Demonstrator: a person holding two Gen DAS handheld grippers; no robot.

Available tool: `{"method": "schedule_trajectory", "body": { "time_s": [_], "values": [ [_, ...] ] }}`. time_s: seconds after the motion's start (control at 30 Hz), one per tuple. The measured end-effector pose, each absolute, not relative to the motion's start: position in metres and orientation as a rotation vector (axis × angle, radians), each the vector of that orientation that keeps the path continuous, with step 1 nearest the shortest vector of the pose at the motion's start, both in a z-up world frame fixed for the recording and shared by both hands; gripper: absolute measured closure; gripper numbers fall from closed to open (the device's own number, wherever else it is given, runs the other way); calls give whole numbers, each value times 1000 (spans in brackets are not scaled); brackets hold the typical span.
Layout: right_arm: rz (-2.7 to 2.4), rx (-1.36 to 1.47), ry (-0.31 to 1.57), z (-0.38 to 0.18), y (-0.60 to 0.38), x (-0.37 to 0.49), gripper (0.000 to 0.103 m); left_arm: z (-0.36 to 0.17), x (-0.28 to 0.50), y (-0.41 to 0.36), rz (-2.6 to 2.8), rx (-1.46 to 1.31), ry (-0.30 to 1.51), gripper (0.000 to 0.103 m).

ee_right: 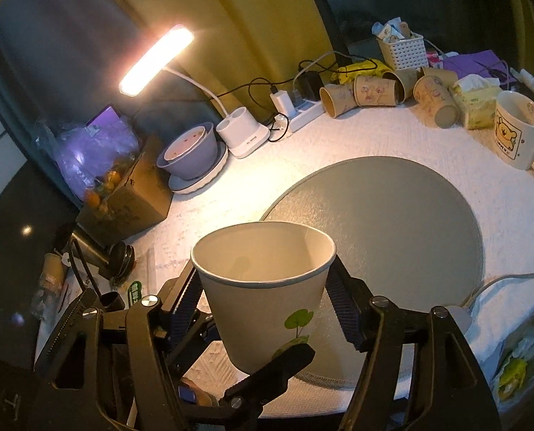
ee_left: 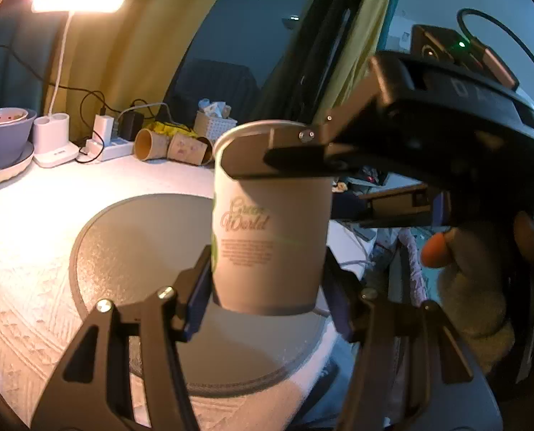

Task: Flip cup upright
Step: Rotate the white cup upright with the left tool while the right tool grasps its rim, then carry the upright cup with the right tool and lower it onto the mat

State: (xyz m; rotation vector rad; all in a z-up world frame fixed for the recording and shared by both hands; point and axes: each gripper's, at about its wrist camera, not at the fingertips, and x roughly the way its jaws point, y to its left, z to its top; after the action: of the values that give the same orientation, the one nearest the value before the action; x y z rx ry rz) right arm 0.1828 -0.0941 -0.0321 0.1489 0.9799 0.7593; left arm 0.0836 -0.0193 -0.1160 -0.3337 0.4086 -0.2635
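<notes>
A white paper cup [ee_left: 270, 215] with green "Green World" print is upright, mouth up, held in the air above the grey round mat [ee_left: 130, 251]. My left gripper [ee_left: 268, 291] is shut on the cup's lower part, blue pads against both sides. My right gripper [ee_left: 295, 158] reaches in from the right and clamps the cup near its rim. In the right wrist view the cup [ee_right: 263, 287] shows its open mouth between the right gripper's [ee_right: 265, 287] pads, and a left finger [ee_right: 270, 373] crosses under it. The mat [ee_right: 392, 222] lies behind.
A lit desk lamp [ee_right: 155, 61], a purple bowl on a plate [ee_right: 191, 154], a power strip [ee_right: 303, 111], several brown paper cups lying down [ee_right: 371, 93], a white basket [ee_right: 403, 50], a tissue pack [ee_right: 477, 100] and a bear mug [ee_right: 518, 129] ring the white cloth table [ee_left: 33, 233].
</notes>
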Motion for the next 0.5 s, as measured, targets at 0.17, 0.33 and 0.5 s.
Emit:
{"method": "schedule_trajectory", "body": {
  "time_s": [0.17,0.33,0.5],
  "values": [
    [767,140,978,-33,-95,181,34,-116,83,-22,-258,-320,421,44],
    [772,136,979,-35,-98,180,34,-115,89,-27,-245,-293,455,43],
    [741,80,927,-32,-99,181,34,-121,94,-26,-262,-306,511,26]
  ]
}}
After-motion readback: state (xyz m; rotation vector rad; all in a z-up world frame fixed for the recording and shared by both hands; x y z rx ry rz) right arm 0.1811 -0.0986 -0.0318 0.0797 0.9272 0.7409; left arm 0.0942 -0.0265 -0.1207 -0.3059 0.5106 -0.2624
